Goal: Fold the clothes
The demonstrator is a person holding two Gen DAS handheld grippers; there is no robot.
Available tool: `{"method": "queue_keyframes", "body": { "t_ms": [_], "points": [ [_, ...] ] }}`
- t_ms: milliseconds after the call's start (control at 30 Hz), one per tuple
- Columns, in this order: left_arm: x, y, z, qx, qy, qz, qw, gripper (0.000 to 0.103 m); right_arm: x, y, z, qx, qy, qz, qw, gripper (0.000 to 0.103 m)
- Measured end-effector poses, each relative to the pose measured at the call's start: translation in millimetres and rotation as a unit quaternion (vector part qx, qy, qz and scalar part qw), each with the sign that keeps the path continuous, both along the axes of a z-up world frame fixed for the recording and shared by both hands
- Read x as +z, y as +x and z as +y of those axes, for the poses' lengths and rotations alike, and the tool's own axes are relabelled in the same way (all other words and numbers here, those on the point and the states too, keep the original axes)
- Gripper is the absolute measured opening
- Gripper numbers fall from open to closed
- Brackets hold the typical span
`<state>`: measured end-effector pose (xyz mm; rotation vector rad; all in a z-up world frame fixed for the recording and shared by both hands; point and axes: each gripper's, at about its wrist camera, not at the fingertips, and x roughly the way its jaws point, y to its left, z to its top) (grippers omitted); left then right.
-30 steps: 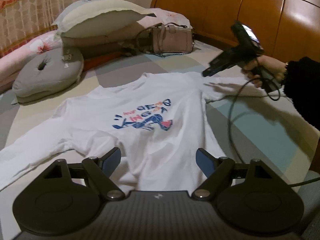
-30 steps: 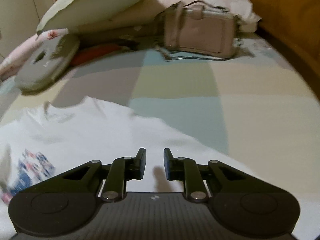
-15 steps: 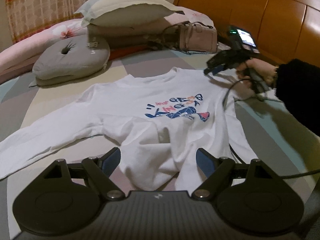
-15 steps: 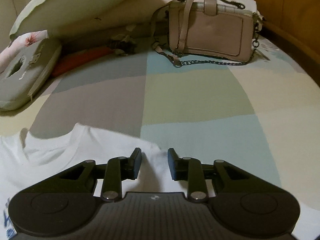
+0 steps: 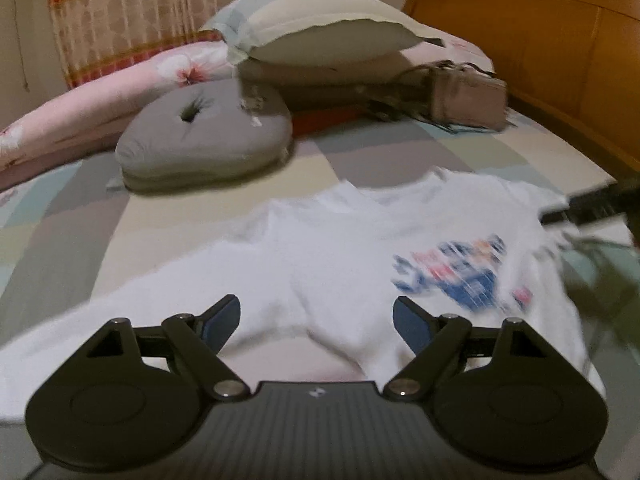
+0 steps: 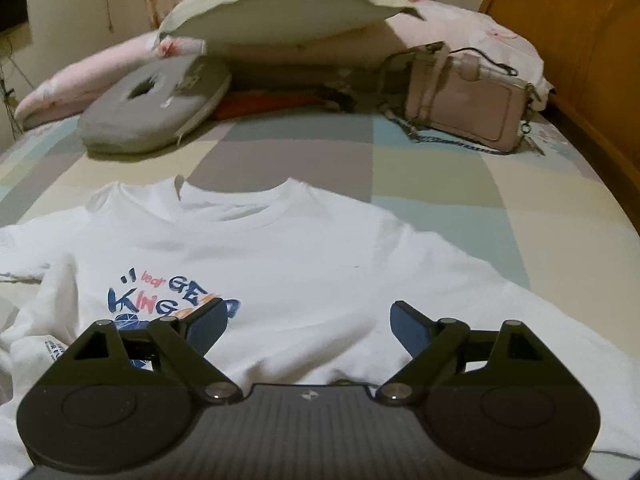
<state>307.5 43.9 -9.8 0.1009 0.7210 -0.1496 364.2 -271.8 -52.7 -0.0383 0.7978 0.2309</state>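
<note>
A white long-sleeved shirt (image 5: 340, 256) with a blue and red chest print lies face up on the bed, neckline toward the pillows. In the right wrist view the same shirt (image 6: 304, 264) fills the foreground, one sleeve running off to the right. My left gripper (image 5: 317, 316) hovers open over the shirt's left side near the armpit, nothing between its blue pads. My right gripper (image 6: 308, 322) is open above the chest, right of the print. The right gripper's dark tip (image 5: 592, 202) shows blurred at the right edge of the left wrist view.
A grey dimpled cushion (image 5: 208, 136), stacked pillows (image 5: 320, 28) and a pink handbag (image 6: 468, 116) with a chain strap lie at the head of the checked bedsheet (image 6: 432, 176). A wooden headboard (image 5: 560, 60) runs along the right. A curtain (image 5: 120, 8) hangs behind.
My right gripper has opened from nearly shut and pulled back, now over the shirt's chest. My left gripper has swung left toward the sleeve side, still open; its view is blurred.
</note>
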Motion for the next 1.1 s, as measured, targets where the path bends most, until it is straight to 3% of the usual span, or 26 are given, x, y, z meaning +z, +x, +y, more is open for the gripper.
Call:
{"method": "queue_keyframes", "body": {
  "t_ms": [67,100,233,333,433,500,567,600,733,933,1000,1100],
  "points": [
    [-3,29,-1,0.005,-0.016,0.010,0.9998,0.084,-4,0,8,-0.006,0.004,-0.007,1.000,0.096],
    [-5,43,-3,0.003,-0.027,0.018,0.9995,0.084,-7,-1,9,-0.011,0.009,-0.009,1.000,0.103],
    [-9,96,-19,-0.037,-0.098,0.070,0.9920,0.084,-22,-14,6,-0.008,0.028,-0.010,1.000,0.103],
    [-19,140,-35,-0.063,-0.152,0.114,0.9798,0.084,-28,-16,1,-0.001,0.032,-0.005,0.999,0.103],
    [-37,183,-54,-0.053,-0.166,0.140,0.9748,0.081,-29,-15,-6,-0.017,0.027,-0.012,0.999,0.103],
    [-45,205,-65,-0.044,-0.148,0.135,0.9786,0.074,-31,-16,-12,-0.013,0.047,-0.022,0.999,0.103],
    [-50,223,-74,-0.048,-0.126,0.133,0.9819,0.057,-33,-17,-17,-0.011,0.059,-0.030,0.998,0.103],
    [-51,228,-80,-0.058,-0.107,0.123,0.9849,0.053,-33,-17,-19,-0.009,0.062,-0.032,0.998,0.103],
    [-54,231,-100,-0.118,0.014,0.064,0.9908,0.051,-36,-16,-24,-0.004,0.066,-0.032,0.997,0.103],
    [-68,224,-112,-0.223,0.064,0.043,0.9718,0.056,-38,-12,-31,-0.013,0.085,-0.026,0.996,0.103],
    [-75,226,-118,-0.239,0.090,0.052,0.9654,0.053,-39,-12,-32,-0.014,0.088,-0.024,0.996,0.103],
    [-78,229,-116,-0.252,0.087,0.062,0.9618,0.053,-40,-12,-31,-0.009,0.087,-0.024,0.996,0.103]
  ]
}}
